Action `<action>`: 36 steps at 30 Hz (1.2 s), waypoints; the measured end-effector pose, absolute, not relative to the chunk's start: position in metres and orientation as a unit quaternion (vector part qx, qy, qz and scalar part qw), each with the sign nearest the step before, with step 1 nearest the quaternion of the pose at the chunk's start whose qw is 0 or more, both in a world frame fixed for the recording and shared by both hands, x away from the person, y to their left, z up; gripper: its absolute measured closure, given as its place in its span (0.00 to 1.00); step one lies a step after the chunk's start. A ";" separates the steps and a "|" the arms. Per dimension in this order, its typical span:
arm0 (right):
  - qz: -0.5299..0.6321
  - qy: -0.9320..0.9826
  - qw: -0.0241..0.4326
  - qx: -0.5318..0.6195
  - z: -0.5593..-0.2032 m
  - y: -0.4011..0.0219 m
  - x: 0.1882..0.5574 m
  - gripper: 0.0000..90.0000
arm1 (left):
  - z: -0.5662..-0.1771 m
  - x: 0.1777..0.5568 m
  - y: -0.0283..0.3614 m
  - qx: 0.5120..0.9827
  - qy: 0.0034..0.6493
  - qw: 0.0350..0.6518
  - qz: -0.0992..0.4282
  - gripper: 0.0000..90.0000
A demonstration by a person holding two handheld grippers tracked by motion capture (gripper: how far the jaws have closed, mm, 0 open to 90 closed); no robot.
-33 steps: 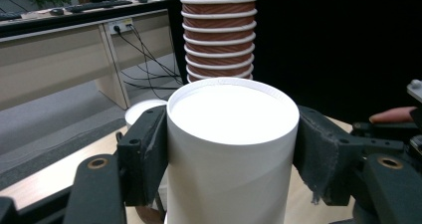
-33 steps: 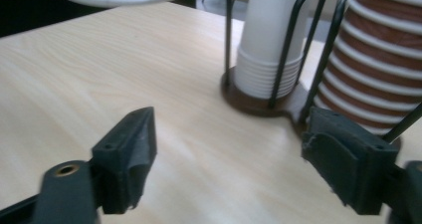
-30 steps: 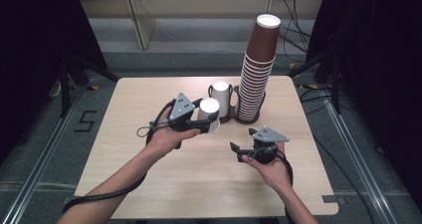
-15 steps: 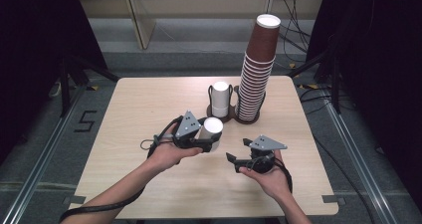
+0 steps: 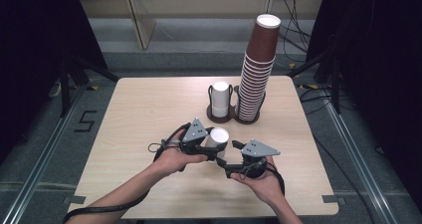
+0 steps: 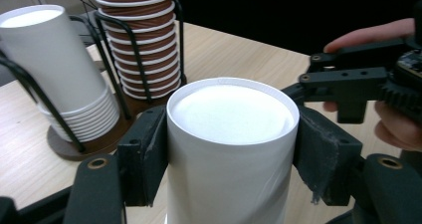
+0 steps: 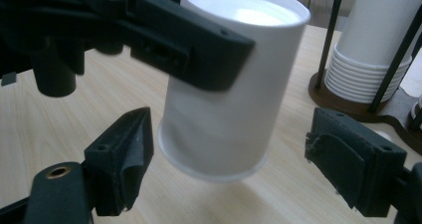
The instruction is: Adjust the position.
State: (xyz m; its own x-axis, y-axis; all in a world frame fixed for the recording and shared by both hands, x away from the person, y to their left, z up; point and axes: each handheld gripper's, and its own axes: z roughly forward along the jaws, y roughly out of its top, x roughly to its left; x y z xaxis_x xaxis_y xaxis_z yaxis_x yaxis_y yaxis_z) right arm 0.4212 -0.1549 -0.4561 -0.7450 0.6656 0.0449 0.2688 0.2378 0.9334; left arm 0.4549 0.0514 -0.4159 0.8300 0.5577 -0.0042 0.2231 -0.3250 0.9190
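Note:
An upside-down white paper cup point(image 5: 219, 136) hangs just above the wooden table point(image 5: 134, 114), with my left gripper point(image 5: 217, 145) shut on it. In the left gripper view both pads press the cup's point(image 6: 231, 134) sides just below its closed top. My right gripper point(image 5: 228, 159) comes in from the right, level with the cup's lower rim. In the right gripper view its jaws flank the cup point(image 7: 224, 94) with a gap on each side. Those jaws have just been closing, with the cup between them and untouched.
At the back of the table a brown wire holder carries a short stack of white cups point(image 5: 220, 98) and a tall stack of brown cups point(image 5: 258, 64). Table edges lie near both forearms; dark floor surrounds the table.
My left hand has lowered the cup and brought it toward the front of the table. My right gripper has slid left until its jaws flank the cup.

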 end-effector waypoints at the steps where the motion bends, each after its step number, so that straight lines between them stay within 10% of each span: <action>1: 0.536 0.765 0.190 0.302 -0.456 -0.155 0.422 0.21 | -0.416 0.455 0.050 0.798 0.245 0.527 0.158 0.38; 28: 0.551 0.743 0.178 0.337 -0.460 -0.156 0.423 0.34 | -0.418 0.451 0.035 0.785 0.240 0.555 0.133 0.35; 36: 0.547 0.720 0.165 0.394 -0.465 -0.169 0.426 0.34 | -0.408 0.440 0.046 0.775 0.220 0.564 0.180 0.12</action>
